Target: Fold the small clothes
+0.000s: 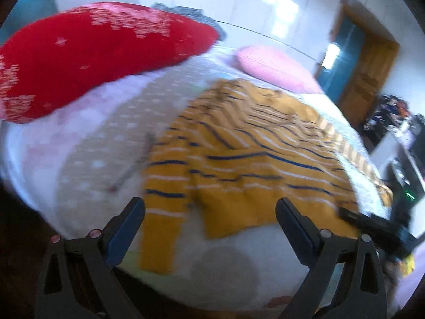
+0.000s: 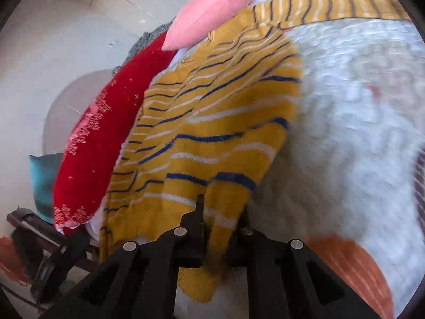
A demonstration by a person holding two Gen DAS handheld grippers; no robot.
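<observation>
Right gripper pinching the sweater's hem corner, ready to start the fold.

My right gripper (image 2: 221, 218) is clamped on a corner of the mustard-yellow knitted sweater with navy and white stripes (image 2: 212, 122), which lies spread across the middle of the pale quilted bed cover (image 2: 345, 111), one sleeve running off toward the far edge. My left gripper (image 1: 209, 228) hangs over the near edge with its jaws wide apart and nothing between them. I judge this the first fold: next I need to carry the pinched corner across the body. The red patterned knit (image 1: 93, 53) and pink cushion (image 1: 276, 66) crowd the far side; the bare cover beside the sweater leaves room.
</observation>
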